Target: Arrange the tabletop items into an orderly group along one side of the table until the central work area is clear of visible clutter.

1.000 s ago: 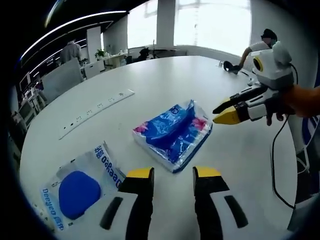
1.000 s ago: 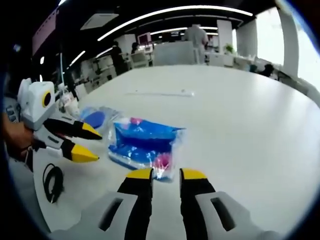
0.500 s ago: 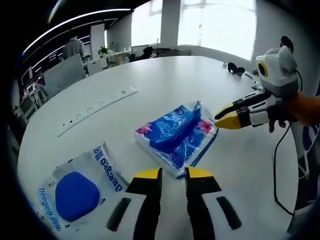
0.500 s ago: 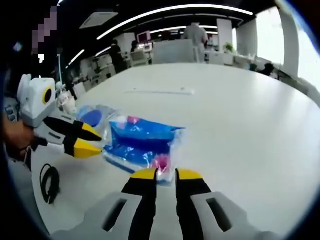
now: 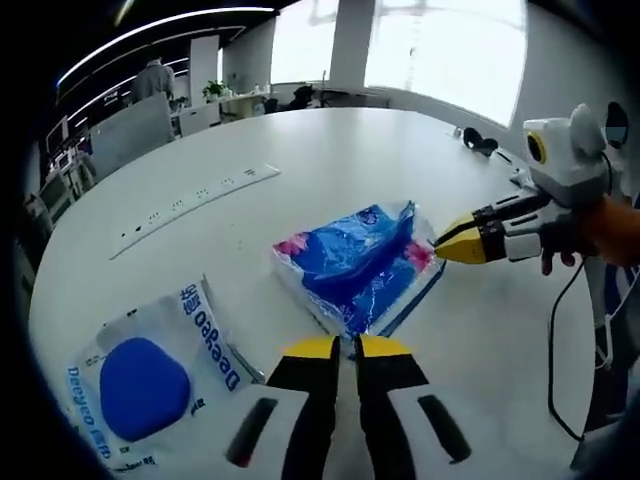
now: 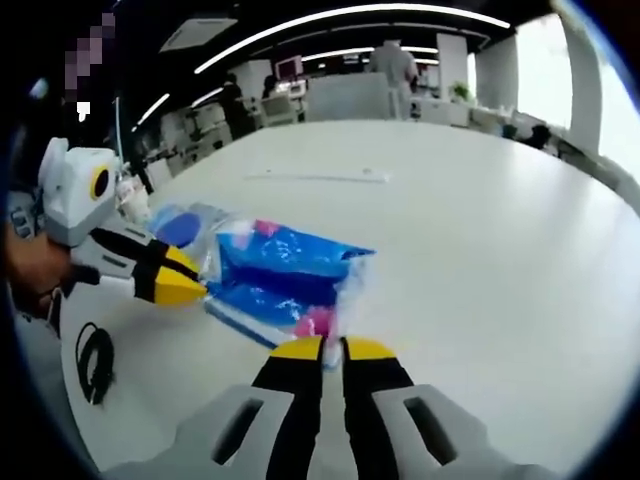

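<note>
A blue plastic packet (image 5: 355, 265) with pink marks lies on the white table (image 5: 300, 150). In the left gripper view my left gripper (image 5: 346, 346) is shut on the packet's near corner. My right gripper (image 5: 445, 246) comes in from the right with its yellow tips pinched on the packet's far edge. In the right gripper view the packet (image 6: 285, 280) lies just ahead of my right gripper (image 6: 332, 349), which is shut on its clear plastic edge. My left gripper (image 6: 190, 292) grips the opposite side. A white bag holding a blue pad (image 5: 150, 375) lies to the left.
A long white power strip (image 5: 190, 205) lies further back on the table. A black cable (image 6: 95, 365) coils near the table edge by the left hand. A small dark item (image 5: 480, 143) sits at the far right edge. Desks and people stand beyond the table.
Both grippers have moved in on the blue packet and gone from open to shut on its opposite edges. The packet's plastic is now pulled up slightly at the right gripper.
</note>
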`<state>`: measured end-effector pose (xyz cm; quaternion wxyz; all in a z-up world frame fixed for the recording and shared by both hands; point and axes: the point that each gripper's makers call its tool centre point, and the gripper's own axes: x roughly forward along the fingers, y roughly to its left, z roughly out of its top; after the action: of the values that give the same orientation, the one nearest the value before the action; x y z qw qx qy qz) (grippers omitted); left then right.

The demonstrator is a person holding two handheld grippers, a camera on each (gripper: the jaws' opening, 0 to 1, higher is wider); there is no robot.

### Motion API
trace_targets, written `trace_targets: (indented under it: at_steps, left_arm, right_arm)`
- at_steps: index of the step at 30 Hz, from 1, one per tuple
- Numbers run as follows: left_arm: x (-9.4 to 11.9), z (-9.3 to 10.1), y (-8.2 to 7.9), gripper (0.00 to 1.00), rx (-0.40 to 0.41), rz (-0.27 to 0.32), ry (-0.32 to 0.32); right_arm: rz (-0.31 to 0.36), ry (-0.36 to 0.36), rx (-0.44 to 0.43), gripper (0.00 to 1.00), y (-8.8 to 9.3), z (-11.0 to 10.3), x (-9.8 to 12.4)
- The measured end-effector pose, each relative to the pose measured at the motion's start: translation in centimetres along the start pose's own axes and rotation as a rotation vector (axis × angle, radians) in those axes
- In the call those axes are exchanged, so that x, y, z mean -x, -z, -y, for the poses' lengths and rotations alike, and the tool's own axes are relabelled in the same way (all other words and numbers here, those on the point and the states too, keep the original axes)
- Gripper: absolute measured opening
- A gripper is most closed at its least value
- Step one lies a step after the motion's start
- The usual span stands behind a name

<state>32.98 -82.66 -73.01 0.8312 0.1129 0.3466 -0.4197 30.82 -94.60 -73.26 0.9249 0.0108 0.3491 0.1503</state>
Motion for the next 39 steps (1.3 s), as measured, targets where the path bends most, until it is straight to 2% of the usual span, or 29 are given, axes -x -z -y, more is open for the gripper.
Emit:
trace_targets:
  at_steps: [17, 28, 39]
  left_arm:
    - [0.7, -1.4, -0.7, 0.01, 0.03, 0.015, -0.044]
    - [0.7, -2.2, 0.1, 0.01, 0.055, 0.0, -0.071]
    - [0.7, -2.7, 0.1, 0.02, 0.061, -0.005, -0.085]
  right_arm:
    - [0.009, -0.013, 0.044, 0.0, -0.9, -0.9, -0.7]
    - [0.0, -0.025, 0.067, 0.0, -0.9, -1.4, -1.3]
    - [-0.002, -0.024, 0.076, 0.01, -1.2, -1.5, -2.0]
